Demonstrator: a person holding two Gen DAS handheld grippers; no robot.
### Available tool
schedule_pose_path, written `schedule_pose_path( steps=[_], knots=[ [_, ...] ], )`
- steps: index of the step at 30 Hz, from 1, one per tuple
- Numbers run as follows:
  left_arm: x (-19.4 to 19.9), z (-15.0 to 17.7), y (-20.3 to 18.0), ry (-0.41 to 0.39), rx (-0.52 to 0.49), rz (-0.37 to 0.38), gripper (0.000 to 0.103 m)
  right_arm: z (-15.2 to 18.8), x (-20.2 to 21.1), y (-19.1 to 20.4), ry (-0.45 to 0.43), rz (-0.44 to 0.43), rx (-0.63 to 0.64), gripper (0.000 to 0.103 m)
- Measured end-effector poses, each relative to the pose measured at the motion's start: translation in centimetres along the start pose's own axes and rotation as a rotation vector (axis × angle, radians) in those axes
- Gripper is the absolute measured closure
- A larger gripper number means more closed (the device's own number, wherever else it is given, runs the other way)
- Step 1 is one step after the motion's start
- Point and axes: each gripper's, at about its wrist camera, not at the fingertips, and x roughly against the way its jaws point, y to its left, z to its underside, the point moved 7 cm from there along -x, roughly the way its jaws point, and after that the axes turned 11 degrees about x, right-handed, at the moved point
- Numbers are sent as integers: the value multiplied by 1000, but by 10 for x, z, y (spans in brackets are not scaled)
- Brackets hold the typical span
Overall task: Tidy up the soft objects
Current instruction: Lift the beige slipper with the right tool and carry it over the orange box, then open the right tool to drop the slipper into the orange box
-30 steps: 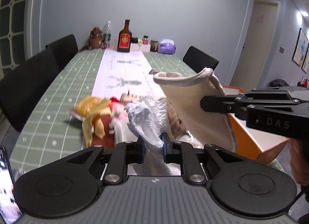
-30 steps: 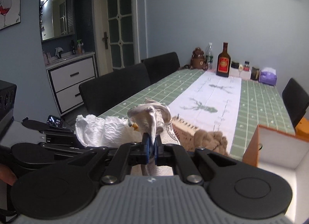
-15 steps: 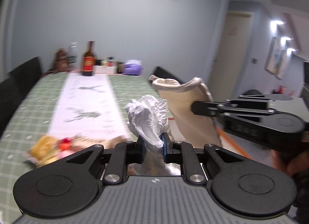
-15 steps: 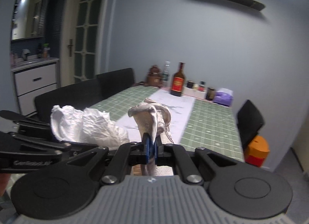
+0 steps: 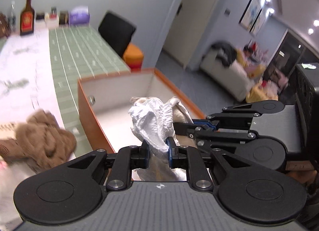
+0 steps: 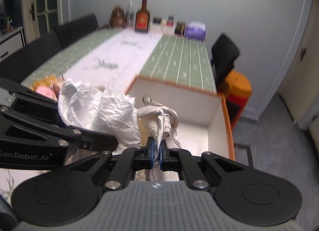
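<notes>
My left gripper (image 5: 158,149) is shut on one end of a cloth, bunched white crinkled fabric (image 5: 152,119). My right gripper (image 6: 157,150) is shut on the other end, cream-coloured fabric (image 6: 157,119). The white bunch also shows in the right wrist view (image 6: 99,109). Both grippers hold the cloth over the open orange box with white inside (image 5: 117,85), also in the right wrist view (image 6: 199,103). The right gripper shows at the right of the left wrist view (image 5: 184,128). A brown knitted item (image 5: 39,135) lies on the table left of the box.
The box stands at the near end of a long table with a green checked cloth (image 6: 179,59) and a white runner. Bottles and jars (image 6: 142,18) stand at the far end. Black chairs (image 6: 224,55) flank the table. A yellow and pink soft toy (image 6: 45,88) lies at the left.
Both grippers have swung right with the cloth between them, from above the table's soft items to over the open orange box.
</notes>
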Motion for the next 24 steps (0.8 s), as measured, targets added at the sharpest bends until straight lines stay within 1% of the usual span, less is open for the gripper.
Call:
schedule_pose_path(
  steps=[3, 7, 9, 10, 12, 14, 16, 19, 20, 21, 22, 23, 24],
  knots=[
    [-22, 6, 8, 60, 6, -34, 84, 21, -20, 2, 76, -48, -19, 101],
    [-32, 13, 15, 101, 3, -72, 83, 37, -35, 4, 134, -115, -53, 101],
    [-33, 16, 15, 107, -4, -99, 82, 42, -38, 6, 148, -134, -60, 101],
    [-30, 17, 10, 106, -9, -97, 82, 43, -40, 7, 154, -140, -60, 100],
    [-30, 17, 9, 109, -22, -106, 78, 44, -46, 10, 170, -153, -55, 100],
    [-30, 17, 7, 109, -36, -117, 78, 46, -49, 14, 187, -159, -46, 99],
    [-32, 15, 4, 105, -45, -127, 74, 47, -52, 15, 200, -164, -41, 95],
    [-32, 12, 3, 100, -43, -111, 65, 45, -54, 12, 208, -153, -40, 93],
    [-31, 11, 4, 93, -41, -104, 58, 46, -53, 10, 207, -149, -39, 90],
    [-29, 8, 4, 79, -41, -105, 46, 45, -53, 9, 205, -145, -39, 79],
    [-26, 6, 4, 59, -42, -97, 44, 45, -51, 7, 202, -135, -41, 66],
    [-22, 5, 4, 46, -45, -91, 40, 44, -49, 6, 198, -121, -39, 61],
    [-19, 3, 4, 37, -45, -89, 39, 43, -46, 4, 193, -107, -34, 59]
  ],
)
